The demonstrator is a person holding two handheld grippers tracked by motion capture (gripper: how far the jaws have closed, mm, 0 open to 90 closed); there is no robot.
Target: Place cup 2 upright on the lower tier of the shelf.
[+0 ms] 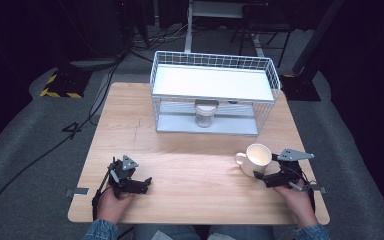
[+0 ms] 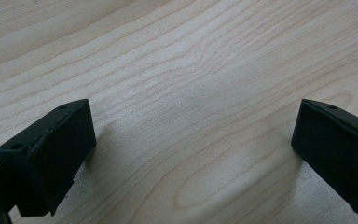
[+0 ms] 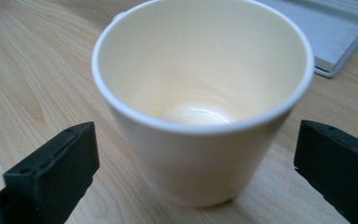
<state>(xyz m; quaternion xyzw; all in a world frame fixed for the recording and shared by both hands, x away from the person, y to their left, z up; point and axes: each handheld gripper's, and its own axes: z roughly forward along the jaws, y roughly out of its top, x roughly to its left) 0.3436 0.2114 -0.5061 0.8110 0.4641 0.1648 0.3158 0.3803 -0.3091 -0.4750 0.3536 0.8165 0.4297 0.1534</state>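
A cream mug (image 1: 258,156) stands upright and empty near the table's right front, with its handle to the left. My right gripper (image 1: 262,178) is just in front of it. In the right gripper view the mug (image 3: 200,88) sits between the wide-apart jaws of the right gripper (image 3: 196,163), and neither jaw touches it. My left gripper (image 1: 142,184) rests low at the left front, held by a hand. Its own view shows the left gripper (image 2: 193,154) open over bare wood (image 2: 191,70) with nothing between the jaws.
A white wire rack (image 1: 215,60) with a white upper shelf stands at the back of the table. A small lidded jar (image 1: 204,114) sits on its lower level. Wooden table (image 1: 190,165) edges lie close to both hands; cables run on the floor at left.
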